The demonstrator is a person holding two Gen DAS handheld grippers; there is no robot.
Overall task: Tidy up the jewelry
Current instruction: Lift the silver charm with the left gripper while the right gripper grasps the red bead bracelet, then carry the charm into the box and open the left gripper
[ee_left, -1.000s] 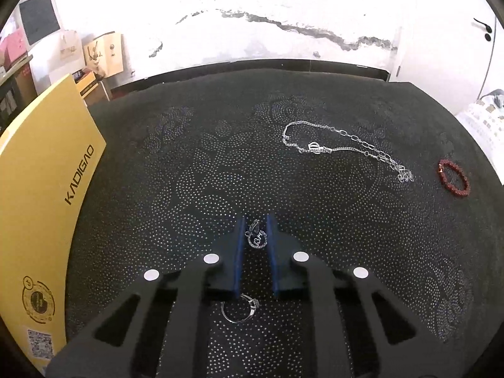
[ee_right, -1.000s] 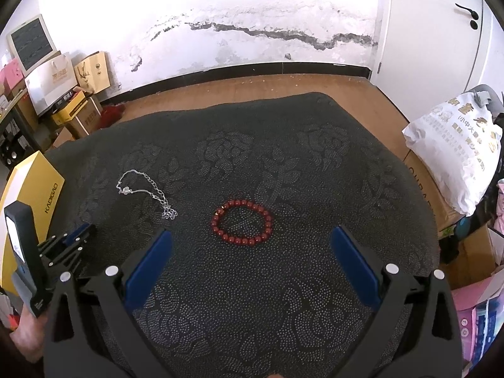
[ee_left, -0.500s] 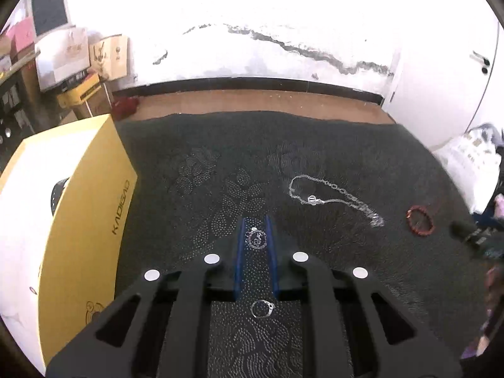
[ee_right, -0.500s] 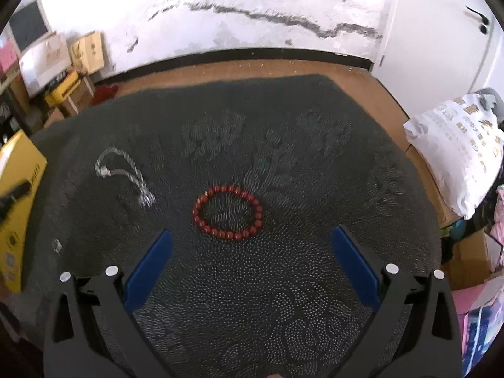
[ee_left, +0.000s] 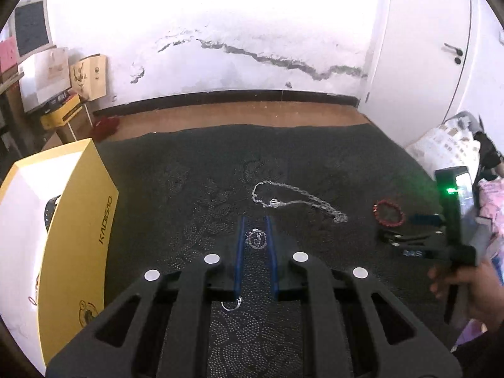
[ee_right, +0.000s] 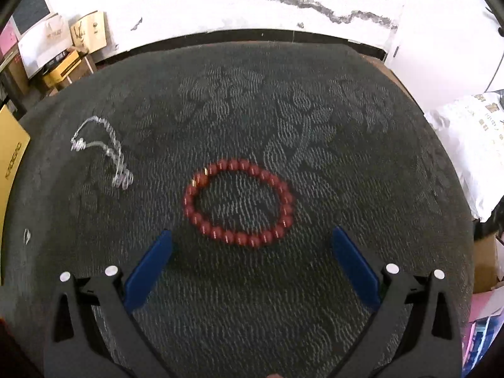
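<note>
My left gripper (ee_left: 255, 220) is shut on a small silver round pendant (ee_left: 258, 239) and holds it high above the dark cloth. A silver ring (ee_left: 231, 305) lies on the cloth below it. A silver chain necklace (ee_left: 293, 200) lies ahead and also shows in the right wrist view (ee_right: 100, 154). A red bead bracelet (ee_right: 239, 203) lies flat just beyond my right gripper (ee_right: 250, 242), which is open wide and low over the cloth. The bracelet (ee_left: 389, 212) and the right gripper (ee_left: 409, 236) also show in the left wrist view.
A yellow box (ee_left: 72, 236) with an open white inside stands at the left edge of the cloth (ee_left: 189, 189). A white printed bag (ee_right: 466, 145) lies off the right side. Boxes and a monitor stand by the far wall.
My left gripper has risen with the pendant and now looks down from higher up. My right gripper has moved closer to the red bracelet, still open.
</note>
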